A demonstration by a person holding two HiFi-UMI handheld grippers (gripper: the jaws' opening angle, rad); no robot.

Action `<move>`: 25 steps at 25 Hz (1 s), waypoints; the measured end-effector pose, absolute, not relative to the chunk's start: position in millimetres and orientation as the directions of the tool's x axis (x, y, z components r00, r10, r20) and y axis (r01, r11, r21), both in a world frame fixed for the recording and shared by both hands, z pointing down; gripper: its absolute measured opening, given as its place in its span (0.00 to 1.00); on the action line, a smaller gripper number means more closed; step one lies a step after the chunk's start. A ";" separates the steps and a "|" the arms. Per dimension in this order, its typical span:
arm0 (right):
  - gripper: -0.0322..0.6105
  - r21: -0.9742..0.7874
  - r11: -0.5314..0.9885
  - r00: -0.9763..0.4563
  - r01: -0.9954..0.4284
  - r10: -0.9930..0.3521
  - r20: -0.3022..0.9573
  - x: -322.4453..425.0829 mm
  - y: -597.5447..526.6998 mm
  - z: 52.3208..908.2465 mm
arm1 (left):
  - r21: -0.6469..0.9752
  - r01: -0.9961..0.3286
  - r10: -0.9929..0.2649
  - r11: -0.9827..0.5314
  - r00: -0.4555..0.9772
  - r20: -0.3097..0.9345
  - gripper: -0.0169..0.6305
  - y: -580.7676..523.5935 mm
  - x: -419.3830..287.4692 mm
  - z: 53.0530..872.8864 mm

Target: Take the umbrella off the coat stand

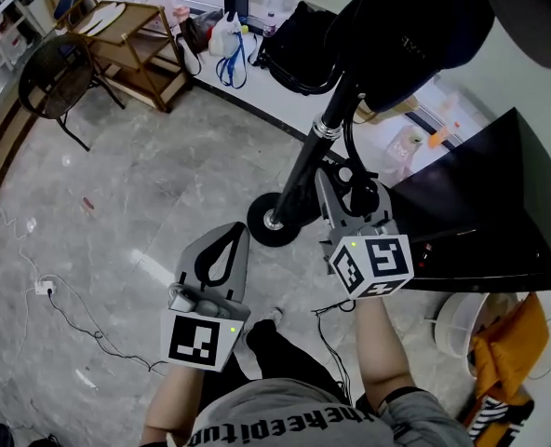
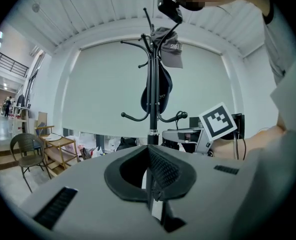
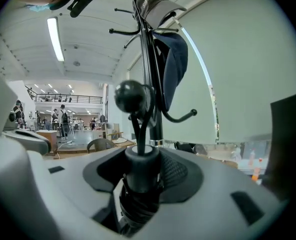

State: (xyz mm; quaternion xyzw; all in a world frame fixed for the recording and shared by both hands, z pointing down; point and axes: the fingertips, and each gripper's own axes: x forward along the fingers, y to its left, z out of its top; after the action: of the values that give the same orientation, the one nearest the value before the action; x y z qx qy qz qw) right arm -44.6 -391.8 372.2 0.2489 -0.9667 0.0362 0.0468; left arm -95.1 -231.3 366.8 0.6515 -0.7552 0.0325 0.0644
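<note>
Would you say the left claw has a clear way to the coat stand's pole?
Likely yes: the pole stands straight ahead of the left claw, nothing between; the right claw holds the umbrella aside.

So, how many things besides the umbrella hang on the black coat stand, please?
2: a grey cap near the top, and a dark blue fabric bag just below it. Others may be hidden.

Your right gripper is matt grey plastic, its fingers faced with rough, dotted black padding; the umbrella between them shows a smooth matt black handle above crinkled black cloth; the coat stand looks like glossy black metal with a bright steel collar; the floor is polished grey stone.
</note>
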 end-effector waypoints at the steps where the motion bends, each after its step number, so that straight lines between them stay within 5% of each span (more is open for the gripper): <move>1: 0.37 -0.048 0.871 -0.871 -0.488 -0.482 0.097 -42.3 -390.4 366.8 | 0.034 -0.989 -0.981 0.141 -0.135 0.138 0.05 -231.0 -93.7 365.7; 25: 0.37 -0.054 0.769 -0.771 -0.637 -0.637 0.023 6.1 -349.3 327.3 | 0.001 -0.999 -0.994 -0.053 0.053 0.096 0.05 -211.4 -79.2 334.2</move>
State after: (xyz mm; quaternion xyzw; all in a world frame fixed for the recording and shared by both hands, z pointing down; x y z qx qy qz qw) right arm 6.1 -349.3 327.3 0.3387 -0.9404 0.0291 0.0015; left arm -79.2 -211.4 334.2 0.7249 -0.6872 0.0346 0.0337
